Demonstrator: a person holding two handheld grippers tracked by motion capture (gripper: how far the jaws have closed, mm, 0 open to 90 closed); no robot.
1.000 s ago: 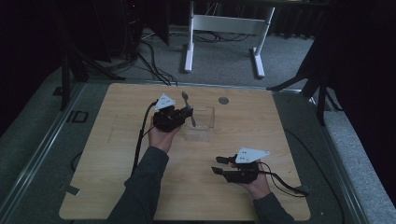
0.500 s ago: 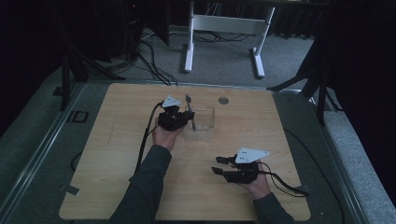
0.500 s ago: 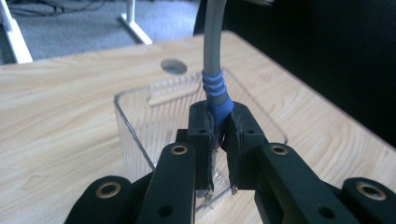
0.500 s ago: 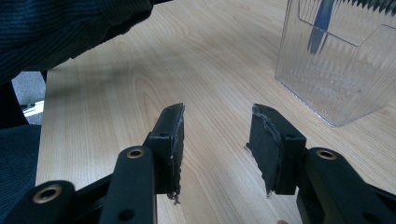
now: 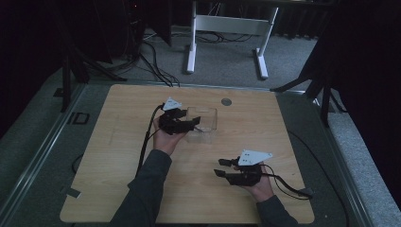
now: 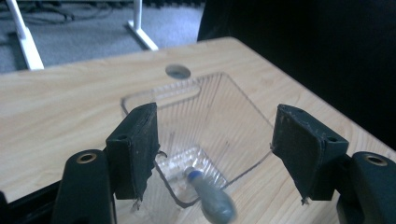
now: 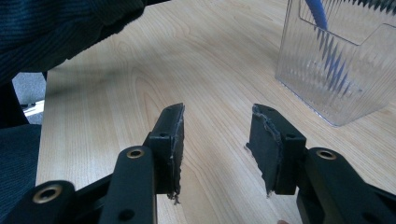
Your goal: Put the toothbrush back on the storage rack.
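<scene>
Spoon with a blue-grey handle (image 6: 211, 201) — that is your piece of work, and it now sits inside the clear ribbed plastic box (image 5: 203, 124) standing near the middle of the pale wooden table (image 5: 118, 189), its handle leaning up toward the rim on your side. In the right gripper view the same handle (image 7: 318, 13) shows blue through the ribbed wall of the box (image 7: 336, 65).

Your left gripper (image 6: 215, 149) has just been opening: its jaws stand wide, one on either side of the box's mouth, and the black pads (image 6: 140, 140) press on nothing — the spoon is released between them, not held. Your right gripper (image 7: 217, 140) rests low over bare table, well apart from the box, its jaws partly spread and empty.

The risk, as I judge it, lies in your withdrawal. The handle's tip stands just below the left gripper's jaws, so pulling back low or at a slant could catch it and flick the spoon out. The box looks light and nothing steadies it; a pad that clips its rim could tip or slide it. The cable (image 5: 144, 146) trailing from your left gripper runs close along your forearm, and a quick sweep might drag it. Lift straight up before moving away.
</scene>
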